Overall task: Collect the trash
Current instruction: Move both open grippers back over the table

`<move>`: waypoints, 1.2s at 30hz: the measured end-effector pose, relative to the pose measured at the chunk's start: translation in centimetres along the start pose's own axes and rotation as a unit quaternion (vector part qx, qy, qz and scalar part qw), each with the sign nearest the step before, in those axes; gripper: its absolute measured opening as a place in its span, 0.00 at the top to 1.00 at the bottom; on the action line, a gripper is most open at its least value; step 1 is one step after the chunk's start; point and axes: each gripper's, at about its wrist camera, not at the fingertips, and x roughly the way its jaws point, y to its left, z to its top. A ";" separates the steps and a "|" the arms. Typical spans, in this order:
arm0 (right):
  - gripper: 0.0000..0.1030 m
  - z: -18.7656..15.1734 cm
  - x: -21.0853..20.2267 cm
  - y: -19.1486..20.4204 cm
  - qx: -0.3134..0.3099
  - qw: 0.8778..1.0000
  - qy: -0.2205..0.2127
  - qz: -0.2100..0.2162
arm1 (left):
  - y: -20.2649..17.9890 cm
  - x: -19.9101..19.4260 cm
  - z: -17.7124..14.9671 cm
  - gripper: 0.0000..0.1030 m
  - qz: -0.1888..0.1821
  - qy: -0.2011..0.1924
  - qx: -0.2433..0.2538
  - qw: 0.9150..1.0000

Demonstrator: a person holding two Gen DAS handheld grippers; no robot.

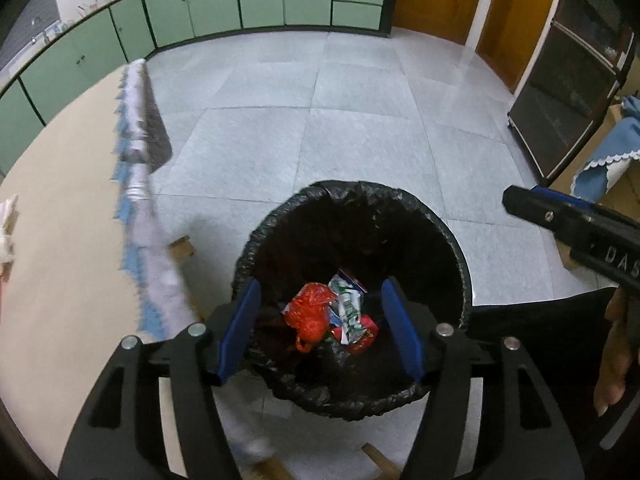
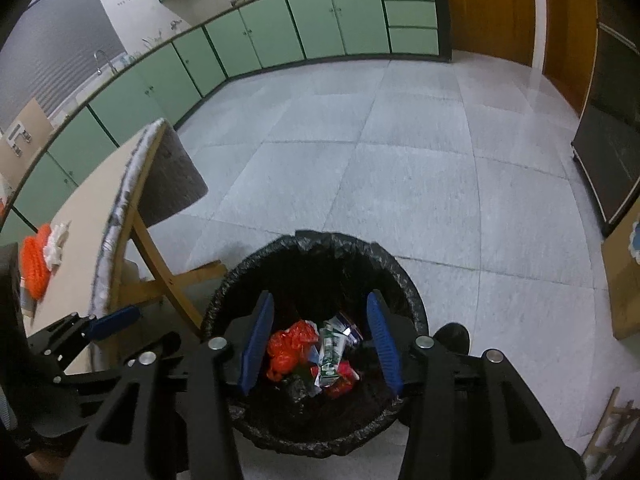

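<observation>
Above the lined bin (image 1: pixel 352 296) holding wrappers (image 2: pixel 316 352), left tongs (image 1: pixel 320 328) and right tongs (image 2: pixel 318 344) gape, empty.

A round bin lined with a crinkled black plastic bag (image 1: pixel 452 248) holds a bright red crumpled plastic bag (image 1: pixel 310 310) and a white-and-green printed carton (image 1: pixel 350 306), with red packaging beneath. Both grippers have black frames with blue pads (image 2: pixel 258 346). The table (image 1: pixel 68 208) is beige; its edge trim looks blue and white, though blurred. The floor tiles (image 2: pixel 400 184) are mottled grey.

black-lined trash bin (image 1: pixel 352 208) stands upright on the floor, holding a red bag (image 1: pixel 310 312) and crumpled wrappers (image 1: pixel 350 308).
</observation>
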 end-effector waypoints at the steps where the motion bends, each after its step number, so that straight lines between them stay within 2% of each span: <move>1: 0.53 0.2 -0.6 0.4 -0.003 1.000 -0.006 0.003 | 0.3 -0.7 0.0 0.40 0.001 -0.005 -0.004 1.000; 6: 0.53 1.0 -2.5 3.5 -0.028 0.999 -0.028 0.024 | 3.4 -5.4 -1.0 0.36 0.023 -0.040 -0.034 0.998; 11: 0.52 1.2 -3.7 8.2 -0.066 0.996 -0.036 0.055 | 7.9 -10.2 -3.0 0.30 0.076 -0.066 -0.072 0.992; 16: 0.50 1.0 -4.4 13.9 -0.112 0.989 -0.038 0.089 | 13.1 -14.9 -5.6 0.26 0.124 -0.085 -0.126 0.981; 23: 0.37 0.0 -5.5 21.6 -0.180 0.975 -0.047 0.118 | 18.3 -20.2 -9.0 0.18 0.173 -0.109 -0.181 0.962; 27: 0.31 -0.4 -5.2 25.4 -0.210 0.968 -0.047 0.129 | 20.6 -22.4 -10.5 0.15 0.191 -0.120 -0.203 0.953; 36: 0.23 -1.9 -3.8 31.8 -0.250 0.957 -0.037 0.145 | 24.8 -24.3 -12.9 0.13 0.210 -0.128 -0.223 0.943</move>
